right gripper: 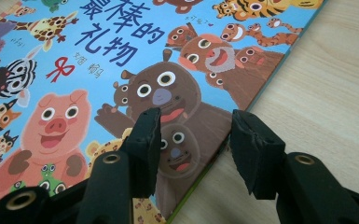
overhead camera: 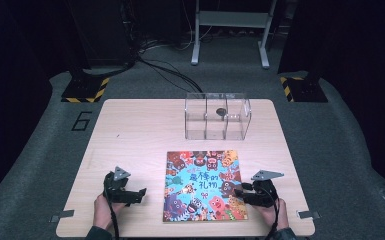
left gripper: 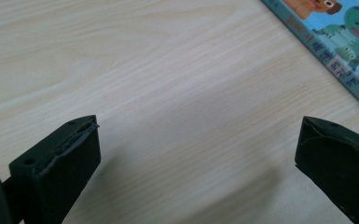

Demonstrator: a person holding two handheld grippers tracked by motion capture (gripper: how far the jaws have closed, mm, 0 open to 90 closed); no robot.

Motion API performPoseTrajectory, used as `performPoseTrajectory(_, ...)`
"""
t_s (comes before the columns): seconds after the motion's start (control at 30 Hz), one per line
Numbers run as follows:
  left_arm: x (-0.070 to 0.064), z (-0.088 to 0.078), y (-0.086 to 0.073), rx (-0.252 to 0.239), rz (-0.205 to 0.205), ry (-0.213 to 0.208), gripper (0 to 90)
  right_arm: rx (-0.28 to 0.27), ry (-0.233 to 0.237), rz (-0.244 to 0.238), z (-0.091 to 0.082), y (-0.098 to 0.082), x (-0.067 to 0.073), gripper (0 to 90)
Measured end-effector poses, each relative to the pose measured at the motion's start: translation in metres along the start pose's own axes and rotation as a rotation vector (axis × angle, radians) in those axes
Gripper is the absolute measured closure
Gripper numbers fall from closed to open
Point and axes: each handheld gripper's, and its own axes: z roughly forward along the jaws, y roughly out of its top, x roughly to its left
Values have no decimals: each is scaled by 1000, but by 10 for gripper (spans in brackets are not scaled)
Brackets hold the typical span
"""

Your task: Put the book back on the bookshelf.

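The pale wooden tabletop [overhead camera: 140, 130] sits on a grey floor, with a stand's metal legs and black cables behind its far edge. From the high view, a clear plastic box [overhead camera: 217, 116] with compartments stands near that far edge, something small and dark inside it; neither gripper view takes it in. The picture book [overhead camera: 203, 186] lies flat at the near middle, cover up, between the two hands.

The right gripper view brings the cover close: a pig, bears, a zebra and blue lettering, detail the high view blurs. There the right claw [right gripper: 195, 135] straddles the book's near right edge, one jaw over the cover, the other over bare wood; a gap remains between the jaws, at their narrowest setting, and whether they pinch the edge I cannot tell.

The left claw [left gripper: 198, 149] is spread wide over bare wood, the book's spine crossing that view's upper right corner, nothing between them.
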Motion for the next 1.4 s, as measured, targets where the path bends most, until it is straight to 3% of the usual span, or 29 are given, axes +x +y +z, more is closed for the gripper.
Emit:
performPoseTrajectory(0.17, -11, 10, 7, -5, 4, -26, 1, 30, 16, -29, 0, 5, -1, 575)
performPoseTrajectory(0.4, -20, 20, 12, -12, 22, -31, 0, 29, -13, 50, 4, 22, -13, 535)
performPoseTrajectory(0.57, -26, 25, 15, -9, 54, -26, 0, 76, -29, 77, 14, 35, -20, 523)
performPoseTrajectory(0.63, -28, 26, 16, -1, 82, -23, 0, 79, -15, 80, 18, 40, -23, 523)
performPoseTrajectory(0.8, -35, 31, 17, -35, 102, -23, 0, 116, -21, 107, 27, 52, -28, 524)
performPoseTrajectory(1.0, -36, 31, 17, -43, 97, -25, 0, 140, -24, 98, 32, 55, -33, 503)
performPoseTrajectory(1.07, -35, 32, 17, -43, 99, -27, 0, 148, -19, 107, 32, 56, -34, 495)
performPoseTrajectory(1.1, -35, 32, 17, -43, 101, -29, 0, 163, -9, 147, 32, 58, -35, 492)
performPoseTrajectory(1.2, -35, 32, 17, -45, 102, -30, 0, 165, -9, 153, 33, 59, -36, 489)
performPoseTrajectory(1.4, -35, 32, 17, -46, 104, -31, 0, 199, -26, 123, 35, 64, -35, 481)
